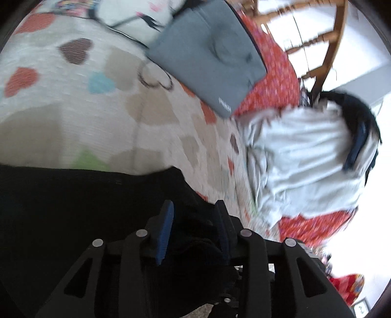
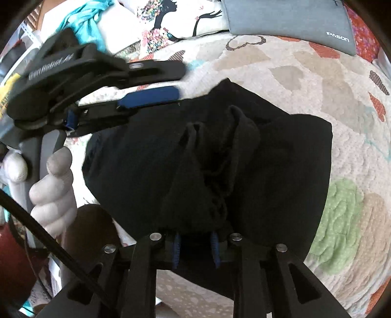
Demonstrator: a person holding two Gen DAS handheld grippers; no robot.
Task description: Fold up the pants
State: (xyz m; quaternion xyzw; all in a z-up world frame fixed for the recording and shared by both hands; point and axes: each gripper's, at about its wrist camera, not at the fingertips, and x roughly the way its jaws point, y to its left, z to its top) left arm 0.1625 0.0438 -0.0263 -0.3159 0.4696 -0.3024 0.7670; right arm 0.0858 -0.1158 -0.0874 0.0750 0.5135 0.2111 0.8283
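Observation:
The black pants [image 2: 268, 151] hang bunched above a heart-patterned quilt [image 2: 330, 80]. My right gripper [image 2: 195, 241] is shut on a thick fold of the pants, which hides its blue fingertips. My left gripper [image 1: 194, 215] has its blue pads [image 1: 167, 230] a palm's width apart with black cloth [image 1: 73, 208] bunched between them; it grips the pants. In the right wrist view the left gripper [image 2: 180, 83] comes in from the left, its tips at the top edge of the pants.
A grey laptop sleeve [image 1: 207, 53] lies on the quilt [image 1: 73, 110] at the far side, next to a printed pillow [image 2: 171, 22]. A person in a white shirt [image 1: 305, 159] sits at the right on a red cover [image 1: 273, 71]. A wooden chair [image 1: 327, 44] stands behind.

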